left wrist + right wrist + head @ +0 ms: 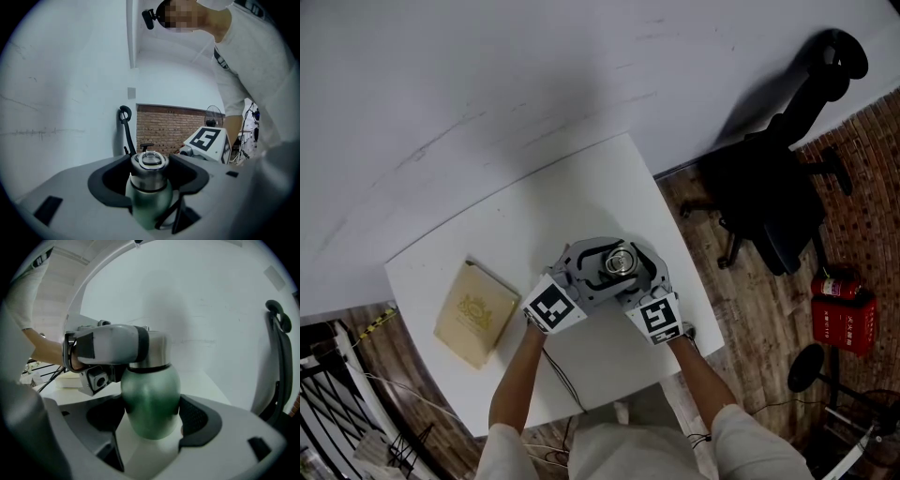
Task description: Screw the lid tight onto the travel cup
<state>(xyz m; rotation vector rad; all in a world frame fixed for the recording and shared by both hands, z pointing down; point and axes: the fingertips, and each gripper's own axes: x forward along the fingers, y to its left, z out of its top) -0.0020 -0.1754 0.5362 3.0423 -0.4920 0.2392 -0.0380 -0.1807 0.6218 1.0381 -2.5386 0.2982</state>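
Right of the white table's (581, 187) middle, the left gripper (149, 174) pinches the steel lid (149, 165); the right gripper (152, 423) clamps the green travel cup (151, 397); tilt between the 2 grips could cross-thread the lid, or the smooth cup may slip.

Wears white short sleeves (733, 433). Shows grey moulded shells and black pads (190, 176) on left gripper (149, 174) and right gripper (151, 416), each with a white cube (553, 307) carrying black square markers.

lid (149, 161) atop cup (151, 399), in L tongs (149, 180) | cup on table (581, 187), in R tongs (150, 423) | book (473, 314) L of cup | chair (773, 202) R
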